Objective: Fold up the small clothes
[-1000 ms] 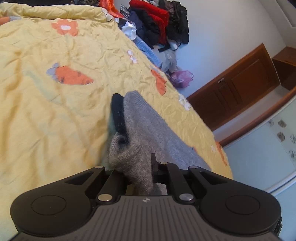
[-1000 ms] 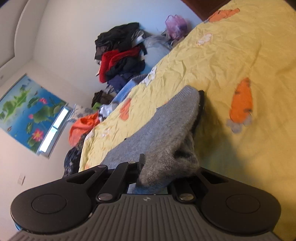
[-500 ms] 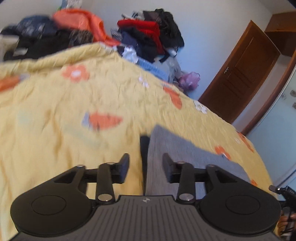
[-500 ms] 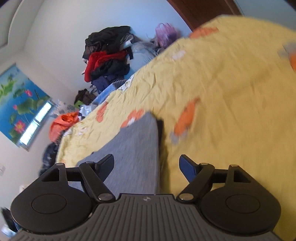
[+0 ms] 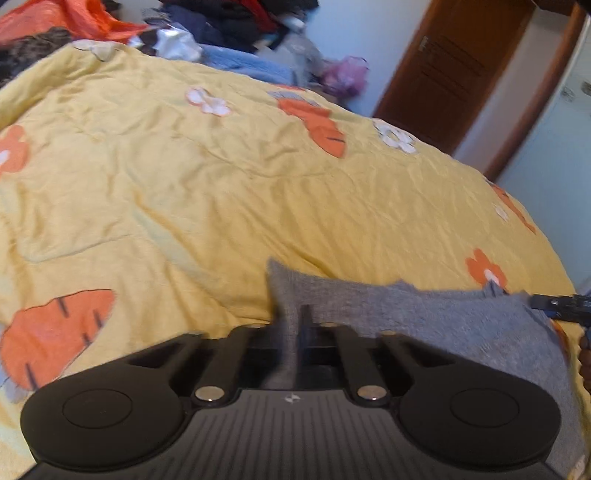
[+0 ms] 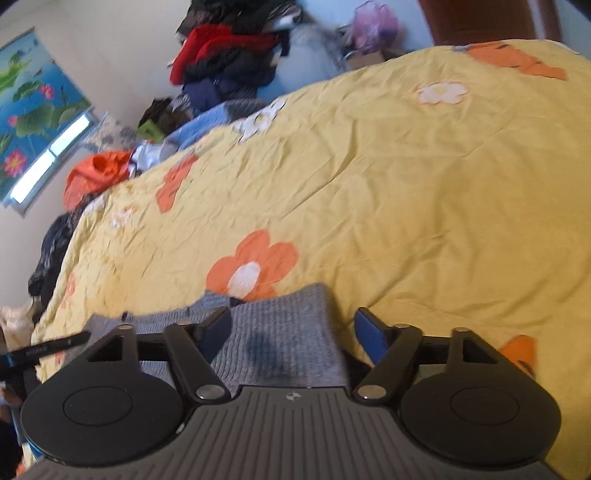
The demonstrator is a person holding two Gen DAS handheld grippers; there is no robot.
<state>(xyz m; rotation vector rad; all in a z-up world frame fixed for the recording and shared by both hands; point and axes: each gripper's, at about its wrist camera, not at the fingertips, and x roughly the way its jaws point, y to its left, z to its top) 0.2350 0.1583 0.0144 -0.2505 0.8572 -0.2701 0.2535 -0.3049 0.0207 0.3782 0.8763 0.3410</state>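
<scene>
A grey knit garment (image 5: 424, 314) lies on the yellow quilt (image 5: 221, 184) near its front edge. My left gripper (image 5: 297, 317) is shut on the garment's left corner, and the cloth rises between its fingers. In the right wrist view the garment's other end (image 6: 288, 332) sits between the jaws of my right gripper (image 6: 293, 328). Those jaws are closing, and the blue pads stand apart from the cloth on both sides. The right gripper's tip (image 5: 554, 304) shows at the far right in the left wrist view. The left gripper's finger (image 6: 48, 347) shows at the left in the right wrist view.
The quilt (image 6: 406, 184) has orange carrot and flower patches. A pile of clothes (image 5: 229, 22) (image 6: 221, 59) lies along its far edge, with an orange cloth (image 6: 96, 173) and a purple bag (image 5: 345, 75). A brown door (image 5: 454, 66) stands beyond the bed.
A second ago both grippers held the bunched grey garment, then both let go and stood open over it. Now the left has shut on a corner and the right's jaws have narrowed around the other.
</scene>
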